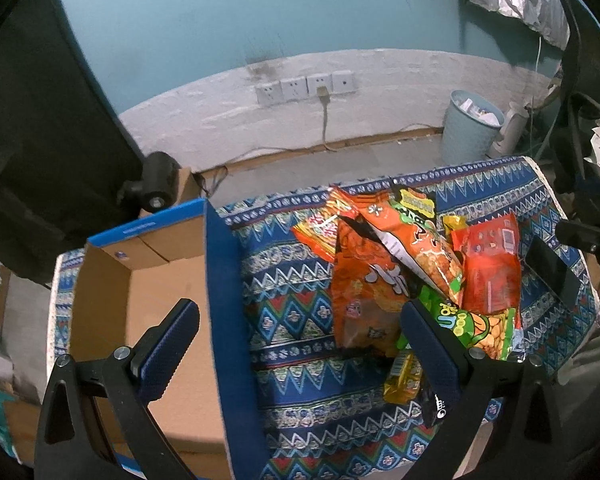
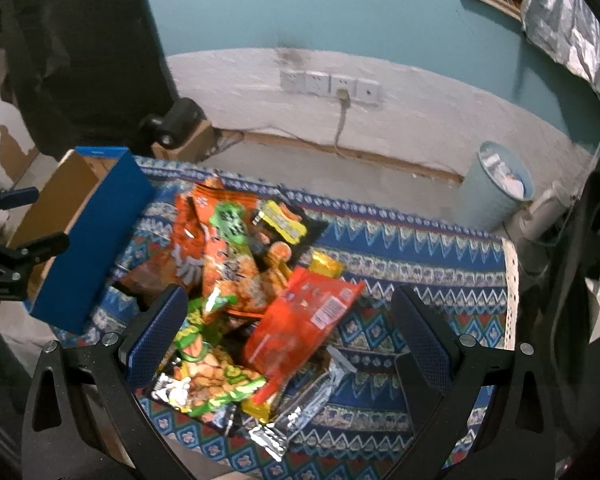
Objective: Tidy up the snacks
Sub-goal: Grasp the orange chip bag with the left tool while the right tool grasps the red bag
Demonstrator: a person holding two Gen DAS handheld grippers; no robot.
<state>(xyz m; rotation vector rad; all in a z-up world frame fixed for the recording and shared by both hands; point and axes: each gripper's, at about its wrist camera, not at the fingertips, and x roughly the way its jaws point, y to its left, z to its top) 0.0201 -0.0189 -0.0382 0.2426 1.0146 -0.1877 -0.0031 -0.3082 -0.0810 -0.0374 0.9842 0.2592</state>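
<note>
Left gripper (image 1: 300, 340): jaws spread wide, nothing between the pads. Left finger (image 1: 168, 344) rising from 7 o'clock of its own view, right finger (image 1: 432, 356) from 5 o'clock, both converging slightly toward 12. Also visible in the right wrist view at 9 o'clock, edge-on, fingers apart.

Right gripper (image 2: 290, 336): jaws likewise wide apart, pads bare. Left finger (image 2: 156, 332) at 7 o'clock, right finger (image 2: 420, 340) at 5 o'clock. Angled downward.
</note>
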